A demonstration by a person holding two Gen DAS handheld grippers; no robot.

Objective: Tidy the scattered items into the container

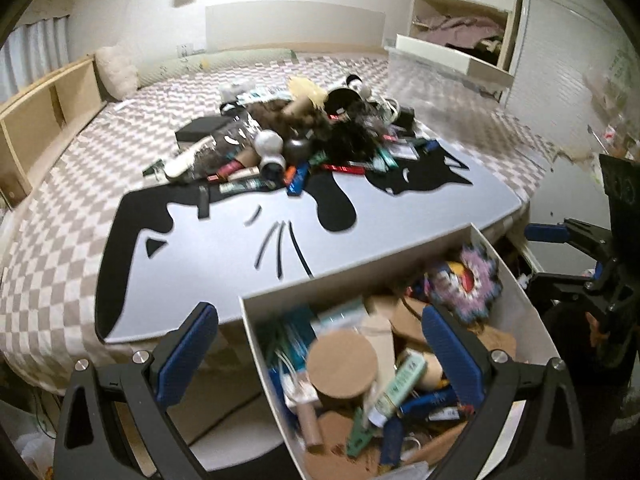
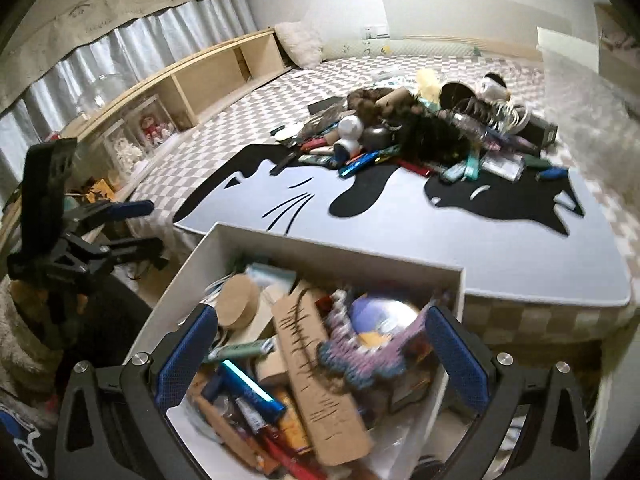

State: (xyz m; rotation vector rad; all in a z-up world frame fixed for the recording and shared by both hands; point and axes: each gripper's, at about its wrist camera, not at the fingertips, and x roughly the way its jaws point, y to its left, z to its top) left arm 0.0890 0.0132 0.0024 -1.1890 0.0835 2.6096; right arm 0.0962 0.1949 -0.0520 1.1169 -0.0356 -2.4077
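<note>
Both grippers hover over the white box [image 1: 532, 312], which sits at 6 o'clock off the bed's edge and is crammed with odds and ends. The left gripper [image 1: 320, 356] and right gripper [image 2: 324, 356] have fingers spread wide, holding nothing. The remaining pile [image 1: 304, 148] lies at 12 o'clock on the cat mat [image 1: 224, 248].

A bed [image 1: 60, 248] in a pink-and-white checked cover lies ahead of the tool, with a grey mat [image 1: 224, 248] bearing black cat shapes spread on it. A wooden shelf unit [image 2: 208, 76] runs along the bed's far left side, beneath grey curtains [image 2: 120, 52]. A white pillow [image 2: 298, 42] lies at the bed's head.
</note>
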